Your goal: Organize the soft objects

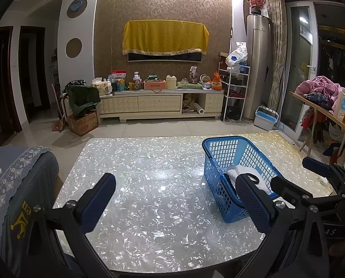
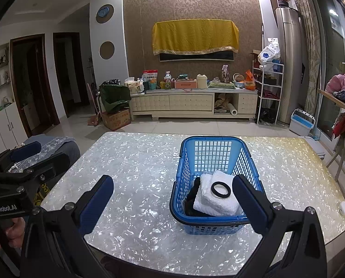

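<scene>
A blue plastic basket (image 2: pixel 215 157) stands on the pearly table (image 2: pixel 137 162); it also shows in the left wrist view (image 1: pixel 221 153). Inside lie folded white towels (image 2: pixel 218 199), a black hair tie (image 2: pixel 221 190) on top of them, and a dark cloth (image 2: pixel 192 199) at their left. My right gripper (image 2: pixel 172 199) is open and empty, just in front of the basket's near left corner. My left gripper (image 1: pixel 175 197) is open and empty over the bare table, left of the basket. The right gripper (image 1: pixel 297 176) shows in the left wrist view beside the basket.
A chair with a grey-blue embroidered cover (image 1: pixel 22 185) stands at the table's left edge. A small white round object (image 2: pixel 343 207) lies near the table's right edge. A TV cabinet (image 2: pixel 191 104) is across the floor, and a side table with clothes (image 1: pixel 318 90) at right.
</scene>
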Motion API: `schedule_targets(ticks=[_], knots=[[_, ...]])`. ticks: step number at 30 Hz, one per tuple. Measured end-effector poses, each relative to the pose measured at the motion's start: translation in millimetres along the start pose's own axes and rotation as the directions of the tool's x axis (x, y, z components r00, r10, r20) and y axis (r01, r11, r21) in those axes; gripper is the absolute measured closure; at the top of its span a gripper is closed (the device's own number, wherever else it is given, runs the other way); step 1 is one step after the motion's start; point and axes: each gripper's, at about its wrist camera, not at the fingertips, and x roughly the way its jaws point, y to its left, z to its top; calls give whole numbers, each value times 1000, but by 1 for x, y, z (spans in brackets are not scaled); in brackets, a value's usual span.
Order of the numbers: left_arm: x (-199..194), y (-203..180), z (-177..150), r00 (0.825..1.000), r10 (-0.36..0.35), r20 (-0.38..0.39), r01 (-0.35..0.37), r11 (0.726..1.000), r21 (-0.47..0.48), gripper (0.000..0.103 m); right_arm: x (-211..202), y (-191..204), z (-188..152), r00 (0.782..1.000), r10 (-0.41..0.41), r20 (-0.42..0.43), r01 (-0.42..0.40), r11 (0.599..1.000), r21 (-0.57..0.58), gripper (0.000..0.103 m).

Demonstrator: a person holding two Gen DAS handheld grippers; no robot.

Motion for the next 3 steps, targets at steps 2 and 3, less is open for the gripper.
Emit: schedule_targets(ticks=[2, 3], knots=[[0, 0, 0, 1000, -1, -2, 1, 1000, -1, 0, 0, -1, -1, 1000, 0, 0, 0, 1000, -1, 0], [-1, 0, 0, 1000, -2, -2, 2, 1000, -1, 0, 0, 0, 0, 1000, 0, -1, 0, 1000, -1, 0]])
